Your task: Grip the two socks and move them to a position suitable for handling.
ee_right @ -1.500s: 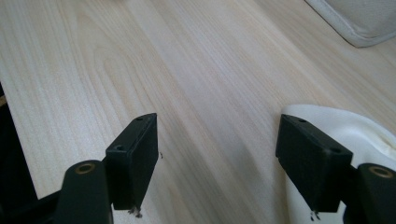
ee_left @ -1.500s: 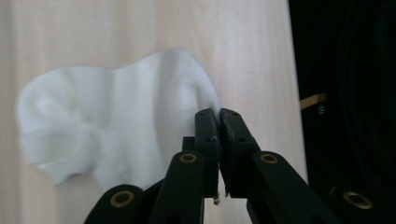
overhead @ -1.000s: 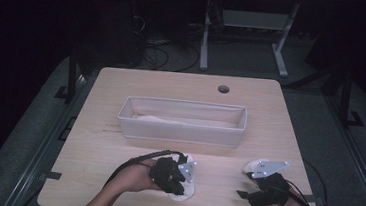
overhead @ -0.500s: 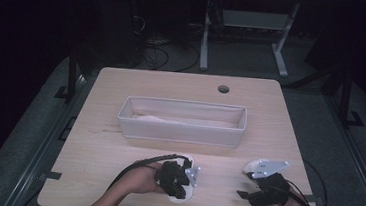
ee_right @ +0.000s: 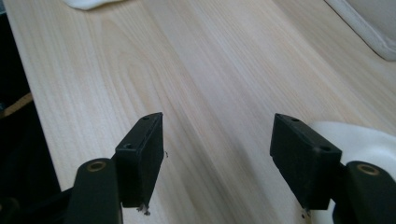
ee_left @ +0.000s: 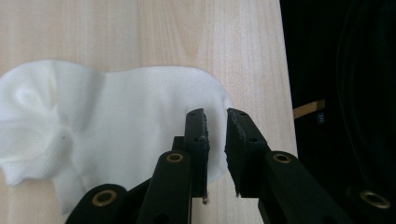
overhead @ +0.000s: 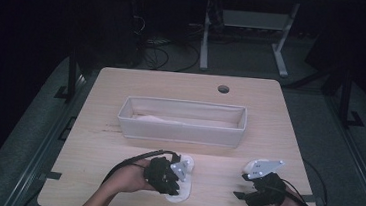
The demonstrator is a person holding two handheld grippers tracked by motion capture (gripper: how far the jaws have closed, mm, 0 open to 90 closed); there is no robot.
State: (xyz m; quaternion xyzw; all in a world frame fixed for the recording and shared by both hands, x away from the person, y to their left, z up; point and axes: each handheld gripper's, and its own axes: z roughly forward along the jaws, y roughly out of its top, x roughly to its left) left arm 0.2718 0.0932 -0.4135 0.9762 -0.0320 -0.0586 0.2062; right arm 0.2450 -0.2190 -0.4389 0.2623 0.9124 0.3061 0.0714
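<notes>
Left tool [ee_left: 215, 116] at 6 o'clock on the worktop [overhead: 122, 87], over a white sock [ee_left: 116, 121] lying flat near the front edge; jaws nearly closed with a narrow gap, nothing seen between them. Right tool [ee_right: 217, 140] at 4 o'clock, jaws spread wide, holding nothing. Grey bin [overhead: 181, 133] at centre.

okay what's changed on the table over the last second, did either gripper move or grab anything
The left gripper has shifted slightly to the right over the white cloth near the table's front edge. In the left gripper view its jaws stand nearly closed, a narrow gap showing, just above the cloth's edge; whether they pinch it is unclear. The right gripper, jaws wide apart, and the long white bin stayed put.
</notes>
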